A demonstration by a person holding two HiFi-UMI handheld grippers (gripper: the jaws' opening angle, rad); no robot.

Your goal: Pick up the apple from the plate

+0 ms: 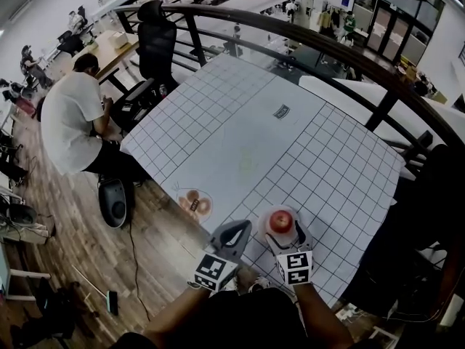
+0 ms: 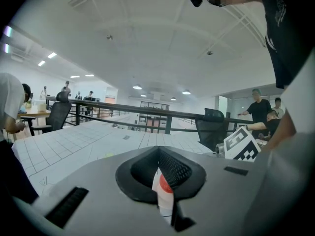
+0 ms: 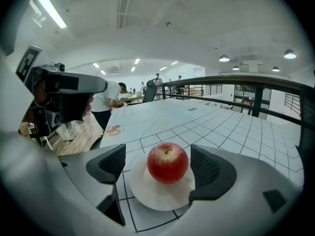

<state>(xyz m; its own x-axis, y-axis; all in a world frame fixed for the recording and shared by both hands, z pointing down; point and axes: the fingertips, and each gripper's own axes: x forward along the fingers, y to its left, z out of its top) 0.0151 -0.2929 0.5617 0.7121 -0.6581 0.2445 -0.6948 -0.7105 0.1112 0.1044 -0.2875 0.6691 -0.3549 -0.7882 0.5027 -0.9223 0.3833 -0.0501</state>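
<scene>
A red apple point(image 1: 280, 221) point(image 3: 168, 162) stands upright on a small white plate point(image 1: 264, 222) point(image 3: 156, 195) near the front edge of the gridded table point(image 1: 247, 144). My right gripper point(image 1: 282, 231) point(image 3: 158, 160) is open, with one jaw on each side of the apple. Its pads point(image 3: 207, 169) are apart from the fruit. My left gripper point(image 1: 233, 233) point(image 2: 160, 175) hovers just left of the plate with its jaws shut and nothing in them. A sliver of the apple and plate shows through the slit below its jaws.
A flat round picture of food point(image 1: 194, 203) lies at the table's left edge. A small dark label point(image 1: 281, 111) lies farther back. A seated person point(image 1: 71, 118) and a black chair point(image 1: 156, 42) are to the left, and a dark railing point(image 1: 305, 35) runs behind.
</scene>
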